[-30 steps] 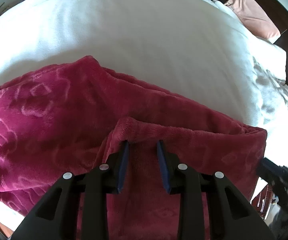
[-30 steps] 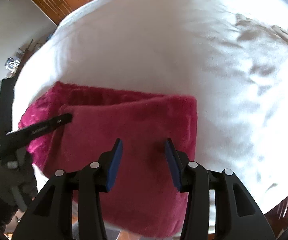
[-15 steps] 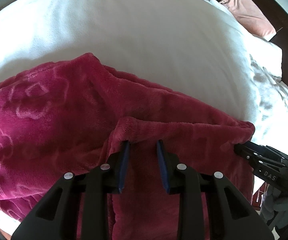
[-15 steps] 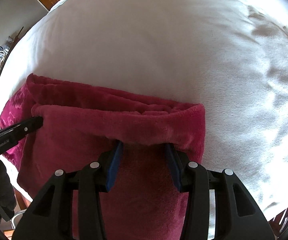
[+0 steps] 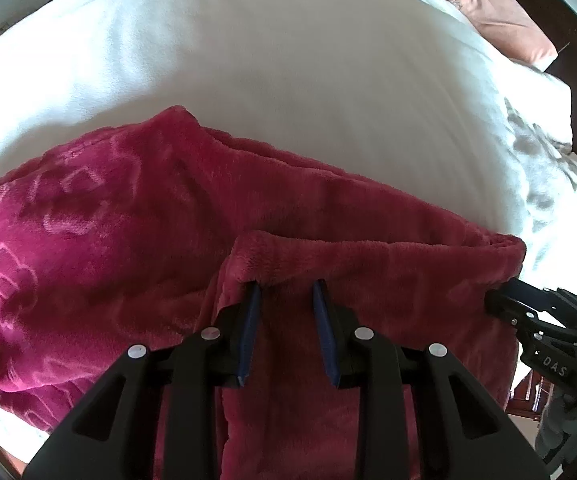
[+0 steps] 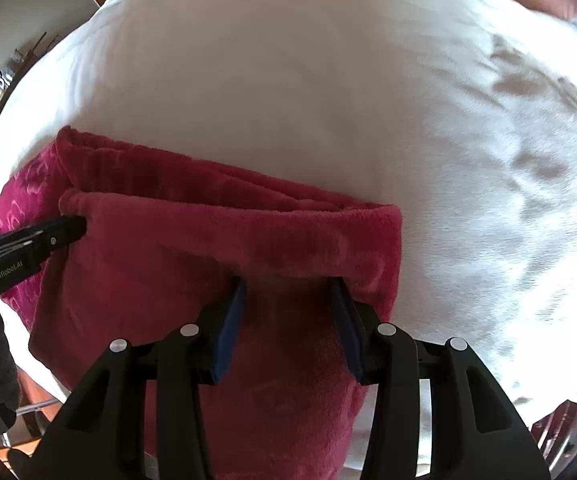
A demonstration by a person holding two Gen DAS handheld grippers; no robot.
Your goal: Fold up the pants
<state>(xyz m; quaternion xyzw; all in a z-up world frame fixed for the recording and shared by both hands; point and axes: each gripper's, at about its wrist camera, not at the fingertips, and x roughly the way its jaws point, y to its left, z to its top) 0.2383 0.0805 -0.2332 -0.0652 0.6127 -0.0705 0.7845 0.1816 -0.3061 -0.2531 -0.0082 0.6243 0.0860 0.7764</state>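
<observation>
Nearest us in the left wrist view, our left gripper (image 5: 286, 292) is clamped on the folded top edge of the crimson fleece pants (image 5: 136, 240), its blue pads (image 5: 250, 328) buried under the rolled hem. In the right wrist view, our right gripper (image 6: 288, 286) likewise pinches that same raised edge near its right corner, cloth bunched between the pads (image 6: 230, 324). Each view catches the other tool from the side: the right one's tip meets the fabric at the far right of the left view, the left one's tip at the far left of the right view. Only the left view shows the embossed flower pattern spread out on the lower layer. The pants lie on the near part of the white bed (image 5: 288, 80), hanging partly over its edge. Farthest off, a pink pillow (image 5: 496, 20) rests by the headboard. We see no containers here.
</observation>
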